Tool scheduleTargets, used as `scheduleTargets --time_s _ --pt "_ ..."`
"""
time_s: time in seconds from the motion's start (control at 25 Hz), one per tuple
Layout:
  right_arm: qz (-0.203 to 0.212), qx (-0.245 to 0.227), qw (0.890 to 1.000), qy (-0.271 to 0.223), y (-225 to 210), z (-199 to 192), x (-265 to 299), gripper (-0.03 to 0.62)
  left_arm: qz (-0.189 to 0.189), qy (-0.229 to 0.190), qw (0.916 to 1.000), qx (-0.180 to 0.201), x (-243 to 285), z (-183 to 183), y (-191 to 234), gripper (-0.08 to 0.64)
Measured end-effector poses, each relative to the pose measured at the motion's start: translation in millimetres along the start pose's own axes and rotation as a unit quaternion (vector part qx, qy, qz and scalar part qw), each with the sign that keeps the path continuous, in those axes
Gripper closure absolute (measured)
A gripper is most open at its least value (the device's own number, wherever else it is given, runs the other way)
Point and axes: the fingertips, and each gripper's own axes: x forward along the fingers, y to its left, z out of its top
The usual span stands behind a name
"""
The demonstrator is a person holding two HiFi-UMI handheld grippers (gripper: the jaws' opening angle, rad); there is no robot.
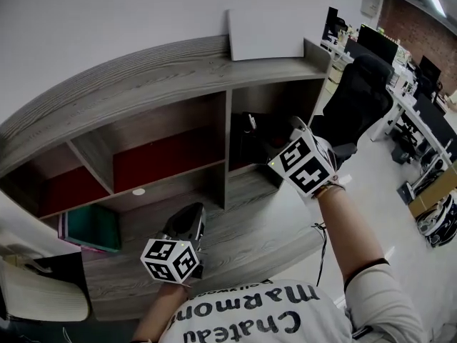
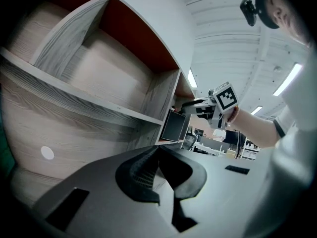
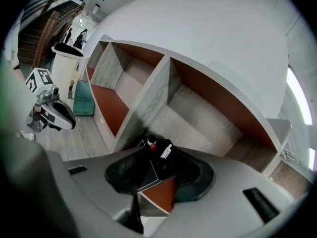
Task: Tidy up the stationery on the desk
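The shelf unit (image 1: 164, 84) fills the space ahead of both pairs of jaws, standing at the back of the tabletop (image 1: 243, 227). A teal book (image 1: 93, 227) lies flat on a pink-edged one at the unit's lower left. That is off to the left of the left gripper (image 1: 191, 216) and well apart from the right one.

The left jaws are together with nothing between them, and they hover low over the tabletop, pointing at the middle bay.

The right gripper (image 3: 162, 158) reaches into the lower right bay with its jaws spread wide. A black pen holder (image 3: 154, 172) stands upright straight ahead of them and slightly below, framed in the gap. The pads do not appear to press on it.

A red-capped pen (image 3: 151, 143) and a white-labelled one (image 3: 166, 151) stick up from it, so the holder's long axis runs vertically, roughly across the direction the jaws point.

The right hand is much the nearer to the holder. The book stack is the left hand's reach, so any move on it would probably fall to that side.
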Motion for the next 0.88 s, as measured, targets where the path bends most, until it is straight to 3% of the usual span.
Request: scheduleTargets --time_s 0.56,0.88 --pt "-0.013 0.047 0.996 -0.075 0 4 -26 0.457 0.011 0.006 0.9999 0.010 1 -6 -24 0.545" --pt "0.016 0.085 0.989 -0.119 12 -11 -60 0.465 0.040 -0.016 0.9991 0.003 -1 -2 -52 0.545"
